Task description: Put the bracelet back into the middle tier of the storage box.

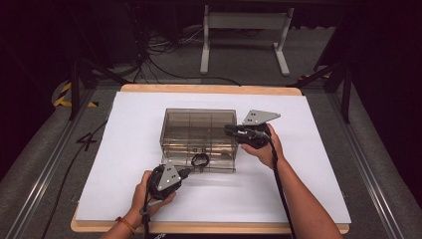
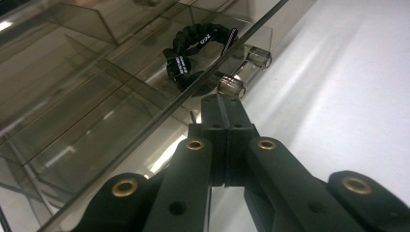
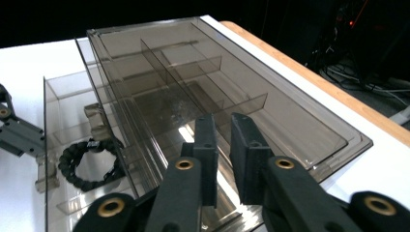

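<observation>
A smoky clear compartment box (image 1: 199,124) stands mid-table on the white sheet. Its lid (image 3: 193,72) is tilted up at the front, above the base. A black coiled band (image 1: 200,160) (image 2: 198,53) (image 3: 89,162) lies in a front compartment of the base. My right gripper (image 1: 230,130) (image 3: 225,140) is at the box's right side, its jaws closed on the lid's side rim. At the front of the box is my left gripper (image 1: 188,173) (image 2: 220,104), jaws pressed together, tips against the lid's front edge beside two clear latches (image 2: 237,82).
The white sheet (image 1: 298,164) covers a wooden table whose edge (image 1: 209,88) shows at the back. Beyond it are a white table frame (image 1: 244,30) and loose cables (image 1: 159,55) on the floor. Metal rails run along both sides.
</observation>
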Motion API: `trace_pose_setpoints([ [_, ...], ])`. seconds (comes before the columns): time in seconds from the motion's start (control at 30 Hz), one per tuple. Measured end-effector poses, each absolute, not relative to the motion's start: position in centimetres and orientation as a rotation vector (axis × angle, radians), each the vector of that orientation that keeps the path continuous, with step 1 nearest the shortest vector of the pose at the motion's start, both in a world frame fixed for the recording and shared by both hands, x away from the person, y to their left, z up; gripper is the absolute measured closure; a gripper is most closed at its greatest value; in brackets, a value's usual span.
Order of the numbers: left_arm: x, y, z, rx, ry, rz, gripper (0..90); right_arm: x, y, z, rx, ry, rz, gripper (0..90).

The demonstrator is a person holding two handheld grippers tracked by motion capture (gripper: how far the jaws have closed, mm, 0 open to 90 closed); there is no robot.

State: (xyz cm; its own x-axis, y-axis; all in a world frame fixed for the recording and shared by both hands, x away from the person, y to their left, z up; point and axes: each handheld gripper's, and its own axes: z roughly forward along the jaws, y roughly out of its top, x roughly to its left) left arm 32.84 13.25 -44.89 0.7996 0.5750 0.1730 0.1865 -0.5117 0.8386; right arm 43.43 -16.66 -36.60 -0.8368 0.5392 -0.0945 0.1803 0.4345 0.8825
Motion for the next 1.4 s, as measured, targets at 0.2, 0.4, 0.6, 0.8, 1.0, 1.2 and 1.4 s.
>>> trace_pose_setpoints([
  [0.2,33.5,13.0,-44.8,2.093,0.567,0.577,89.6,43.8,-16.8,-36.9,0.636,2.334,1.372,85.4],
  [0.4,34.1,12.3,-45.1,2.093,0.573,0.590,89.7,43.9,-16.8,-37.0,0.653,2.335,1.380,86.1],
  [0.6,34.7,12.2,-45.3,2.078,0.600,0.614,89.7,43.9,-16.7,-36.9,0.649,2.335,1.372,86.2],
  [0.8,35.4,12.0,-44.9,2.066,0.611,0.627,89.7,43.9,-16.7,-37.0,0.661,2.335,1.376,86.4],
  [1.0,36.1,12.0,-44.6,2.041,0.632,0.632,89.7,43.8,-16.8,-37.0,0.664,2.335,1.380,86.5],
  [1.2,36.4,12.1,-43.8,2.027,0.623,0.651,89.8,43.8,-16.7,-37.0,0.657,2.335,1.372,86.8],
  [1.4,36.7,11.9,-43.6,2.035,0.617,0.615,89.8,43.8,-16.7,-37.0,0.656,2.334,1.372,86.8],
])
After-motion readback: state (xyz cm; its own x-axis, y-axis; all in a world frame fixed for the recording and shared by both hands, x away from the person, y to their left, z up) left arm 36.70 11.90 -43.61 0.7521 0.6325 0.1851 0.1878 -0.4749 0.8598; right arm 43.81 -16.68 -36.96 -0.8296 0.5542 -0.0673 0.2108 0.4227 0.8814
